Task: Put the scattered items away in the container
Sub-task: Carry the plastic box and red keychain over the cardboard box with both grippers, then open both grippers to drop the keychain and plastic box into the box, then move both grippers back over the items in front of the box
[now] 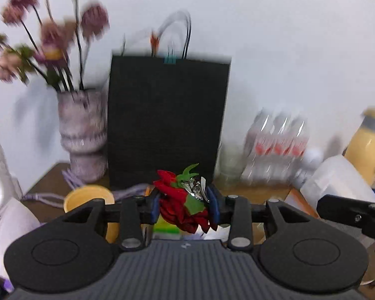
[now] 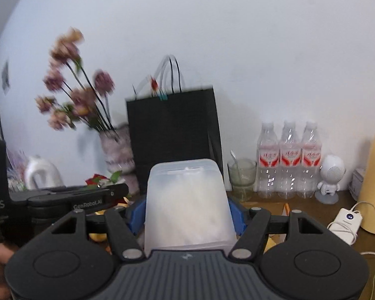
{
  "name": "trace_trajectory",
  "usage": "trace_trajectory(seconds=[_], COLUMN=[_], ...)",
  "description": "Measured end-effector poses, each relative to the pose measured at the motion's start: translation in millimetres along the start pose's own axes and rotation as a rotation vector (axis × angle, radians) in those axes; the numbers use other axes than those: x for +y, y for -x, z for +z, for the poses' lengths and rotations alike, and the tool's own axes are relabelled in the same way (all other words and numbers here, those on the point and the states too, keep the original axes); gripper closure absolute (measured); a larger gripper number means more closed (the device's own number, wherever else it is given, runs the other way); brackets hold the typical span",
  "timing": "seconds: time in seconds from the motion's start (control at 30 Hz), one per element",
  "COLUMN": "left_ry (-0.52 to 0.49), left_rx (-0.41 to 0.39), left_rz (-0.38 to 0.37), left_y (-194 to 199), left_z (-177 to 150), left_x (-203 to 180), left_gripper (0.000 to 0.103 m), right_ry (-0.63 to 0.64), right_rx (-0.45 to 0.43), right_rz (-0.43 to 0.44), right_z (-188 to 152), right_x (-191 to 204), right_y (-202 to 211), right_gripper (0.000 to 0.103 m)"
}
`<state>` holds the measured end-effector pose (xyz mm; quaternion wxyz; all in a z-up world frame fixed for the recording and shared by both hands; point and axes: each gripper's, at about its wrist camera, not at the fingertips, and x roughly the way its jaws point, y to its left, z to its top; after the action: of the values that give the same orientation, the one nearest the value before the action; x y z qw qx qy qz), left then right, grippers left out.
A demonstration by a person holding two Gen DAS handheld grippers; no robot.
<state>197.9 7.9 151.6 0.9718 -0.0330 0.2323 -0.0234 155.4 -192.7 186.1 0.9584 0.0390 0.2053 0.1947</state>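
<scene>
A red fabric flower clip (image 1: pixel 185 205) is sitting clamped between the blue pads of the left gripper (image 1: pixel 186 206). The right gripper (image 2: pixel 187 218) is squeezing a translucent plastic box (image 2: pixel 187 205) between its fingers. Ahead of both, a black paper bag (image 1: pixel 167 120) is standing against the wall, a vase of flowers (image 1: pixel 82 135) to its left, water bottles (image 2: pixel 290 160) to its right.

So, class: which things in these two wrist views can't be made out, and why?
- Translucent box, right wrist view: cloudy walls hide its contents.
- Black bag, both views: only its outside shows.
- Flowers, left wrist view: motion-blurred.
- Table beneath the red flower clip: hidden by the left gripper.
</scene>
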Motion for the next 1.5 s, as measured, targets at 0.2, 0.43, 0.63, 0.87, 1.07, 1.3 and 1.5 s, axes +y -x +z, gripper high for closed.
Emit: trace_trajectory(seconds=[0.2,0.43,0.63,0.87,1.07,1.3,1.5], left_ry=[-0.024,-0.166,-0.234,-0.125,-0.094,-0.088,-0.049], left_rx=[0.193,0.294,0.328,0.352,0.342,0.349,0.267], left_rz=[0.044,0.110,0.086,0.044,0.047,0.089,0.115], left_y=[-70.3,-100.5,-108.7,-102.2,-85.6,-67.5,-49.2], left_z=[-20.6,-50.0,-54.5,-31.4,1.5,16.1,8.2], left_x=[12.2,6.2,-2.4,5.2,1.9,-3.9,-2.9], left_gripper=[0.065,0.061,0.049,0.027,0.005,0.000,0.000], right_ry=[-0.148,-0.099,-0.067,-0.164,-0.212,-0.172,-0.168], right_rx=[0.252,0.392,0.493,0.497,0.433,0.462,0.408], right_rz=[0.013,-0.112,-0.146,-0.100,-0.117,-0.198,-0.181], right_z=[-16.8,-54.5,-75.0,-52.8,-18.8,16.2,14.9], right_x=[-24.2,-19.5,-17.8,-33.5,-45.1,-55.6,-56.8], right_y=[-99.7,-162.6,-182.4,-169.9,-143.7,-119.1,-93.5], right_gripper=[0.038,0.038,0.037,0.032,0.019,0.018,0.016])
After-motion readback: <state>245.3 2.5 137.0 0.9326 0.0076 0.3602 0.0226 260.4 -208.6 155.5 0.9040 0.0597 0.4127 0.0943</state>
